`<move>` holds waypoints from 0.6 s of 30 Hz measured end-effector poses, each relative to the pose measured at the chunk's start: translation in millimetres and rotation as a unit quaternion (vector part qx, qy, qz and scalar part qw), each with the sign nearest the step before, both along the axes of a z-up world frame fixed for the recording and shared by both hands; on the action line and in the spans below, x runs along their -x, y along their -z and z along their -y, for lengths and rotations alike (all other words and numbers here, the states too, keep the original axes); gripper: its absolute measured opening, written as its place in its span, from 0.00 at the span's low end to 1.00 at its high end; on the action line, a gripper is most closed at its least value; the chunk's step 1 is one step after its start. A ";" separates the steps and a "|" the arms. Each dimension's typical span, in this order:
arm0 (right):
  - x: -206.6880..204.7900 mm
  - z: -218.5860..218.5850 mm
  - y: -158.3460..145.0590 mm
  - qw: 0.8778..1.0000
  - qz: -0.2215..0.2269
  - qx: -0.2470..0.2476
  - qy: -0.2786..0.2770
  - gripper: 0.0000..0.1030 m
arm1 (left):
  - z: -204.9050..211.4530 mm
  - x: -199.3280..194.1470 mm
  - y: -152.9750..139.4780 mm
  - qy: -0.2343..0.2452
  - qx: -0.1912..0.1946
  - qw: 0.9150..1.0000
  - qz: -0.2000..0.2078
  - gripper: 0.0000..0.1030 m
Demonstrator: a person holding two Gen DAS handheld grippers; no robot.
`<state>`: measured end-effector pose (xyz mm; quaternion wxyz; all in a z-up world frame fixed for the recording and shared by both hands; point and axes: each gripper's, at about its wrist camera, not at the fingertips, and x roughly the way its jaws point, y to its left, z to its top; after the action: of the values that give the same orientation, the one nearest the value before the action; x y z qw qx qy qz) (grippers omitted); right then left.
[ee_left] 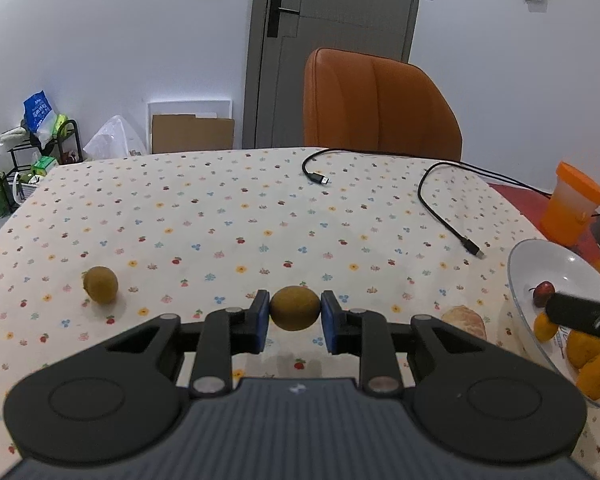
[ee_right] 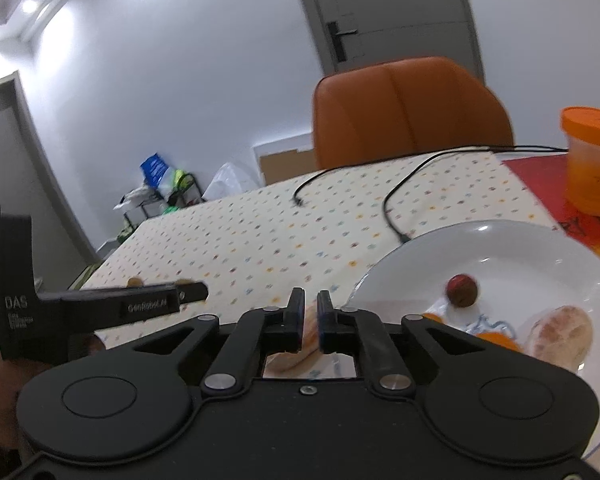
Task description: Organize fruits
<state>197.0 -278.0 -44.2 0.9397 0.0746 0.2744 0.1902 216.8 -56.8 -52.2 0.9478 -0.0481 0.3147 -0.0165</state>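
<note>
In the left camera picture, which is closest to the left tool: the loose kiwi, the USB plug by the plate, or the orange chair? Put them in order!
Measured from the left tool, which is shut on a kiwi:
1. Loose kiwi, on the tablecloth to its left.
2. USB plug, farther out on the right, near the plate.
3. Orange chair, behind the table's far edge.

In the right wrist view, the left gripper (ee_right: 192, 292) is showing white lettering: "DAS" is sitting on its upright black body, with smaller lines under it too blurred to read, and "GenRobot.ai" is running along its finger. Dark letters are showing on the red mat (ee_right: 580, 226) near the cup, cut off and unreadable. The blue bag (ee_left: 38, 110) is carrying print too small to read.
</note>
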 end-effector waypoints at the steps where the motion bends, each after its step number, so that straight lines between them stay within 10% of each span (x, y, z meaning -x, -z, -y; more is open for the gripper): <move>1: -0.3 -3.6 1.7 1.000 -0.004 0.002 -0.004 0.13 | -1.2 1.2 -0.5 -0.001 0.001 1.000 0.000 0.25; 11: -1.1 -33.2 14.8 0.999 -0.042 0.025 0.009 0.45 | -23.0 13.0 -1.5 -0.010 0.012 1.000 0.004 0.25; 18: -5.0 -49.8 21.3 0.997 -0.057 0.043 0.033 0.45 | -38.3 20.3 -2.1 -0.015 0.025 1.000 0.011 0.25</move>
<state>202.0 -228.1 -65.5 0.9305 0.0542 0.3330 0.1428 196.5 -18.5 -50.1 0.9498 -0.0762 0.3032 -0.0110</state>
